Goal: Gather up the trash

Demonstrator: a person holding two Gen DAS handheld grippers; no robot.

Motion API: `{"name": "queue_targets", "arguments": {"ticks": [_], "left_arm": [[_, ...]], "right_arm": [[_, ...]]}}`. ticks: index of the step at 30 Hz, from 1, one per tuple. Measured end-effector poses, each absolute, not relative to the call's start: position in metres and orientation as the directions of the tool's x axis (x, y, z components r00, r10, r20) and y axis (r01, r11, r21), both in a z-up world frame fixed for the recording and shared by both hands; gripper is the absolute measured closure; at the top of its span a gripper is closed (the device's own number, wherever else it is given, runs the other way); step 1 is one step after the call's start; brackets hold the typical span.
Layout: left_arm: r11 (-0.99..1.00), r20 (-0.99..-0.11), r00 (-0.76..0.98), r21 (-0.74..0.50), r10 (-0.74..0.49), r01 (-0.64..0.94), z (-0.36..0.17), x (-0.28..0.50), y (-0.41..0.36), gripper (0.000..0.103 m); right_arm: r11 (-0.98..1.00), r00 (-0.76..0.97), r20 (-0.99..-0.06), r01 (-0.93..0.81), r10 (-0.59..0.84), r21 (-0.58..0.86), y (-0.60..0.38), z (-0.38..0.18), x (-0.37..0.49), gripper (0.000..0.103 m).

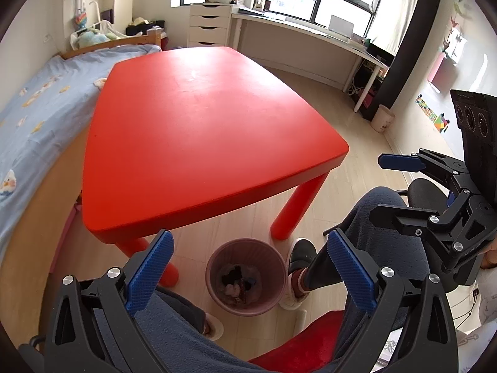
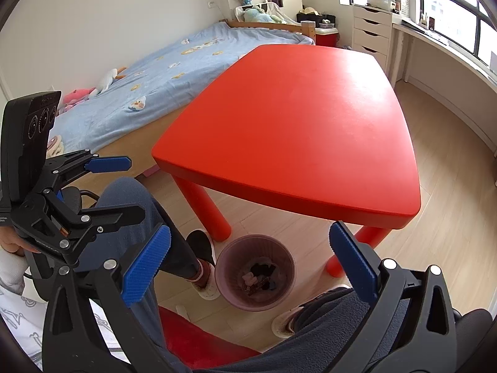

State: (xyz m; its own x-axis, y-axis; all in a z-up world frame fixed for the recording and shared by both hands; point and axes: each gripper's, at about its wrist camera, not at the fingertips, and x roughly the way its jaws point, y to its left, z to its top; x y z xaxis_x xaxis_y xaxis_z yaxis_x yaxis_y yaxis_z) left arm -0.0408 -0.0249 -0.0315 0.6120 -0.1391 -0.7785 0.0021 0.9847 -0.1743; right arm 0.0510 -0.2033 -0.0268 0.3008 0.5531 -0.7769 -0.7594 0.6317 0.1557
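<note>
A pink waste bin (image 1: 274, 259) stands on the wood floor just in front of the red table (image 1: 202, 130), between a person's feet. Crumpled trash (image 1: 237, 279) lies inside it, dark and pale pieces mixed. My left gripper (image 1: 248, 237) hovers above the bin, open, with nothing between its blue pads. My right gripper (image 1: 380, 188) shows at the right edge, open and empty. In the right wrist view the bin (image 2: 281, 256) with its trash (image 2: 259, 275) sits under my right gripper (image 2: 250, 228), and my left gripper (image 2: 133, 188) is at the left, open. The red table (image 2: 295, 124) top is bare.
A person's legs in dark trousers (image 1: 372, 217) and slippered feet (image 1: 299, 255) flank the bin, above a red seat (image 1: 310, 338). A bed with a blue cover (image 2: 149, 71) runs along the table's left side. A white drawer unit (image 1: 209, 25), a desk and a small white bin (image 1: 382, 118) stand beyond.
</note>
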Motion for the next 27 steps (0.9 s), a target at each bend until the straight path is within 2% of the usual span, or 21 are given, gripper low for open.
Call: {"name": "queue_targets", "arguments": {"ticks": [14, 27], "left_arm": [[0.983, -0.773, 0.624, -0.179, -0.112, -0.046, -0.027, -0.034, -0.013, 0.008], [0.988, -0.713, 0.7, -0.132, -0.042, -0.075, 0.001, 0.002, 0.015, 0.008]], "right_arm": [[0.681, 0.342, -0.772, -0.716, 0.535, 0.154, -0.205, -0.019, 0.065, 0.003], [0.706, 0.426, -0.725, -0.699, 0.541, 0.115, -0.187, 0.007, 0.114, 0.003]]}}
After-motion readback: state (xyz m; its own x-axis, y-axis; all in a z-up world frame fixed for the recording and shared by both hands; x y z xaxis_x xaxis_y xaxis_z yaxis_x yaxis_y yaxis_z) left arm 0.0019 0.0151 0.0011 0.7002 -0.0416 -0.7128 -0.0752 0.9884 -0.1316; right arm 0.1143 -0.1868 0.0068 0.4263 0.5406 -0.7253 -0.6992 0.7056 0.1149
